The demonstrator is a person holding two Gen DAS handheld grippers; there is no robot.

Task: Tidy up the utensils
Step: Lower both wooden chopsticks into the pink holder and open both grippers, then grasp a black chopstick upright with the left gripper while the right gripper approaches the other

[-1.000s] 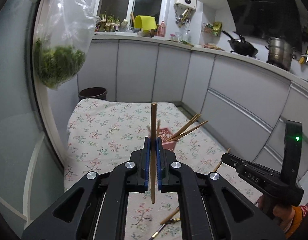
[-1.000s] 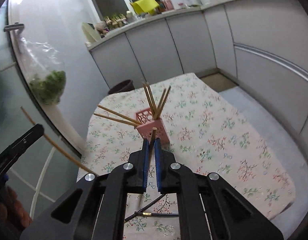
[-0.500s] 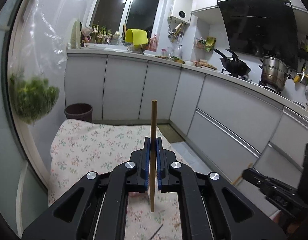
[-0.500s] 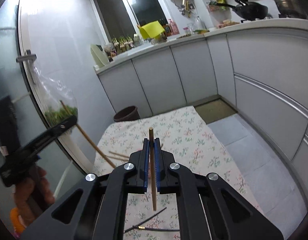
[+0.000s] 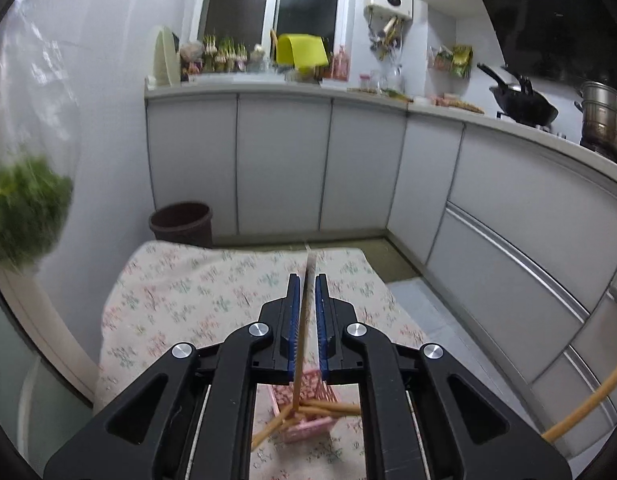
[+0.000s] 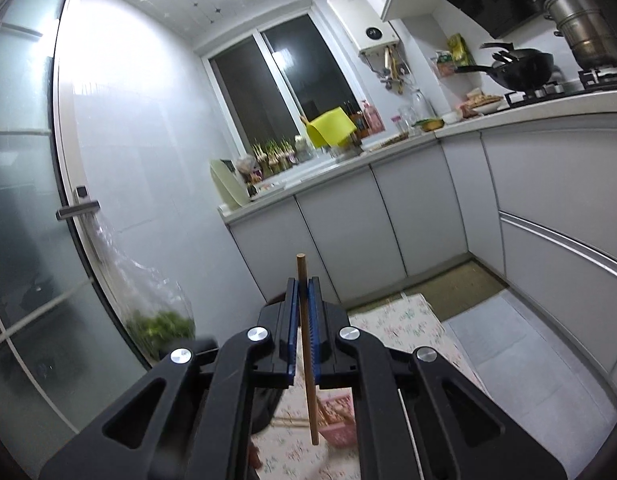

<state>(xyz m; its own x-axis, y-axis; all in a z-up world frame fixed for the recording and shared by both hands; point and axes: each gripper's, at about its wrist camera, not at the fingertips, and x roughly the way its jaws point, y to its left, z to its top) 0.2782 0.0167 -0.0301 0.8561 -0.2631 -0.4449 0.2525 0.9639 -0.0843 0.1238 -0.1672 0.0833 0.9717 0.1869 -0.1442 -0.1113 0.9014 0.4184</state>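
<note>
Two chopsticks are in your grippers. Your left gripper (image 5: 304, 308) is opening, its chopstick (image 5: 299, 344) loose between the parted pads with its lower end in the pink holder (image 5: 304, 412) on the floral cloth (image 5: 180, 300). Your right gripper (image 6: 302, 308) stays clamped on an upright chopstick (image 6: 306, 352) above that holder.

We record matt black plastic gripper bodies, left gripper (image 5: 304, 300) and right gripper (image 6: 303, 304), with ridged blue pads and bright metal screws. Chopstick (image 6: 307, 344): smooth bare wood. Basket (image 5: 308, 412): pink perforated plastic. Tablecloth (image 5: 188, 292): matt floral cloth. Cabinets (image 5: 280, 160): glossy smooth. Pot (image 5: 604, 120): shiny metal. Wok (image 5: 524, 104): dull black metal.
</note>
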